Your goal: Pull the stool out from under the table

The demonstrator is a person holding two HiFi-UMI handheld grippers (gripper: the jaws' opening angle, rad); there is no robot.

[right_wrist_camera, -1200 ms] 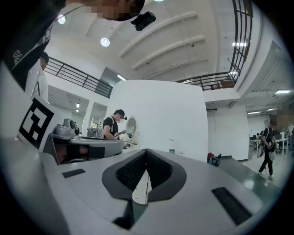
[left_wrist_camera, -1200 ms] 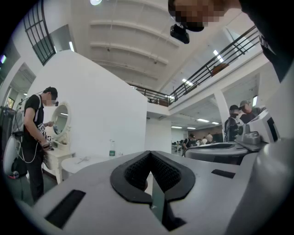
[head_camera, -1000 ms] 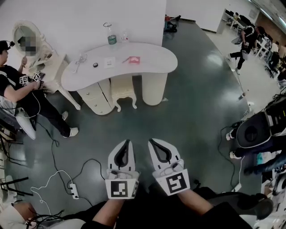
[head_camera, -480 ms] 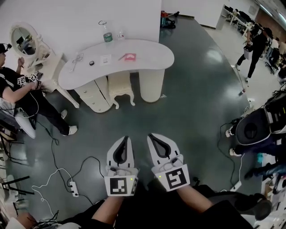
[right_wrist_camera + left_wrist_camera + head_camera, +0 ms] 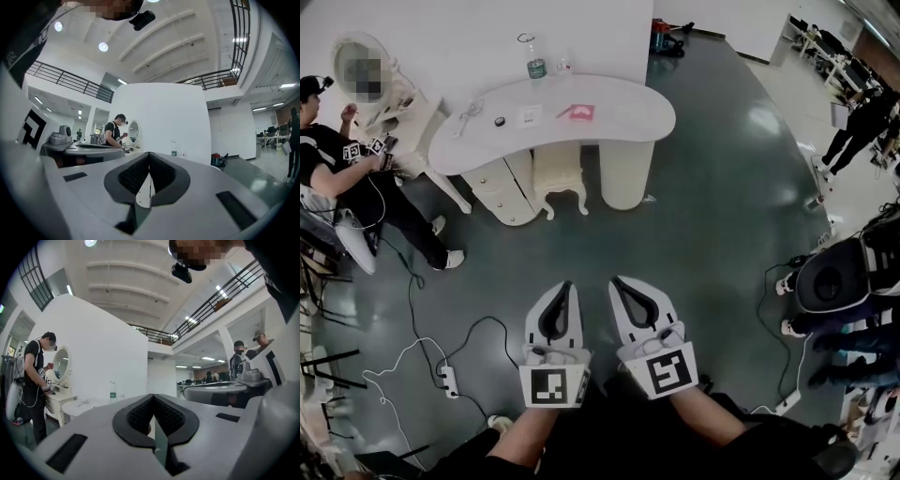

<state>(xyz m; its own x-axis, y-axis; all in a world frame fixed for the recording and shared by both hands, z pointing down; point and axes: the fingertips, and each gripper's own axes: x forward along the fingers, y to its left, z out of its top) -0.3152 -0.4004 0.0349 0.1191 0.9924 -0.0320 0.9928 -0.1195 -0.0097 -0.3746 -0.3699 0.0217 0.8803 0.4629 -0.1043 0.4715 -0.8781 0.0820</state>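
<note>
both shells, left gripper (image 5: 565, 289) and right gripper (image 5: 617, 284): smooth matt white plastic. pads (image 5: 139, 414): black, finely ribbed, rubbery look. marker cubes (image 5: 553, 389): matt black-on-white print. floor (image 5: 712, 216) ahead of the jaws: dark, polished, glossy, mirrors the ceiling lights. table (image 5: 619, 117) further ahead: smooth white, slight satin sheen. stool (image 5: 560, 176) under it: cream, painted-looking, low gloss. bottle (image 5: 534, 64) at the table's far edge: clear plastic.
</note>
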